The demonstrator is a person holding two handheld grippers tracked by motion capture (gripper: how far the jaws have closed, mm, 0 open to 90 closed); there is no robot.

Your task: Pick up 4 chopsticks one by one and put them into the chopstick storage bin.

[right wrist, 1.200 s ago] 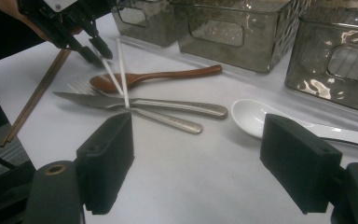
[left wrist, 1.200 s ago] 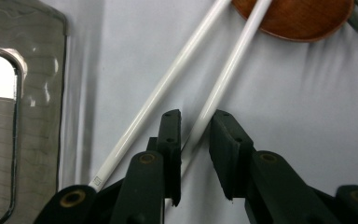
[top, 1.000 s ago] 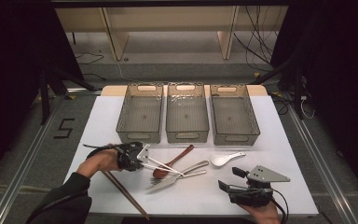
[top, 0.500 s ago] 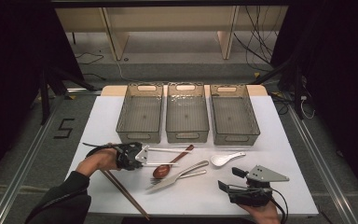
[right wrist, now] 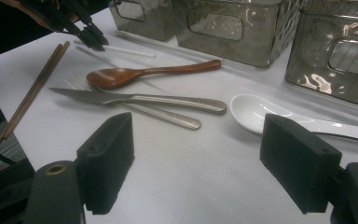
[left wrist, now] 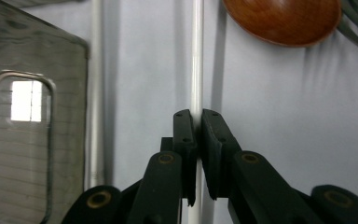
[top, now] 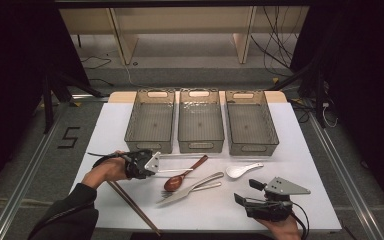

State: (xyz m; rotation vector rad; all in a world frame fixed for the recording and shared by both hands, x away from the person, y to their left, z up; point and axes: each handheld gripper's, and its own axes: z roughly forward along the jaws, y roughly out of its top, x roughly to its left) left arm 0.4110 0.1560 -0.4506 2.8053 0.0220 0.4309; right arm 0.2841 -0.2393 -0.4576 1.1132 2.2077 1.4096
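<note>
The left hand-held gripper (left wrist: 196, 122), its jaws having just been closing, is clamping a white chopstick (left wrist: 196, 56) lying on the surface (top: 300, 150) beside the wooden spoon (left wrist: 284, 21). The right hand-held gripper (right wrist: 198, 161) is hovering wide apart, grasping nothing, near the white spoon (right wrist: 256, 112).

Wooden spoon (right wrist: 140, 73) beside fork (right wrist: 135, 108), knife (right wrist: 135, 99)
</note>
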